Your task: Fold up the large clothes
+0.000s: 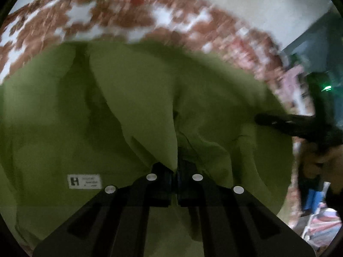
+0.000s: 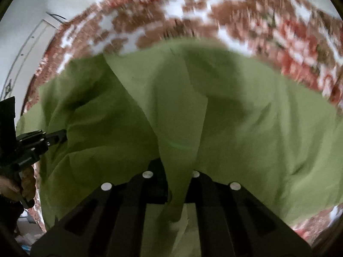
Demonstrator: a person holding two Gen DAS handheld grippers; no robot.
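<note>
Backdrop is a red-brown and white patterned cover (image 1: 103, 19), motion-blurred, probably a bed or blanket though we can't tell which; pale wall above it, clutter at the frame edges.

Green garment (image 1: 53, 128) fills both views, draped over the patterned cover and partly lifted; a white label (image 1: 84, 181) shows on it in the left wrist view, so we're likely seeing an inner face.

Left hand-held gripper (image 1: 175, 171): jaws nearly closed, a pinch of green cloth rising from between them; we have hold of the garment.

Right hand-held gripper (image 2: 176, 171): jaws also drawn in on a bunched fold that runs down through the gap; gripped too. Each gripper shows at the edge of the other's view, both at the cloth edge, well apart.

Progress, our read: early to mid; both grips are made and the cloth hangs in loose ridges and deep creases between them; no flat, squared fold visible anywhere. Left to do: tension the span, carry it over, lay it down, then the remaining folds. How many folds are already in, we can't tell.
</note>
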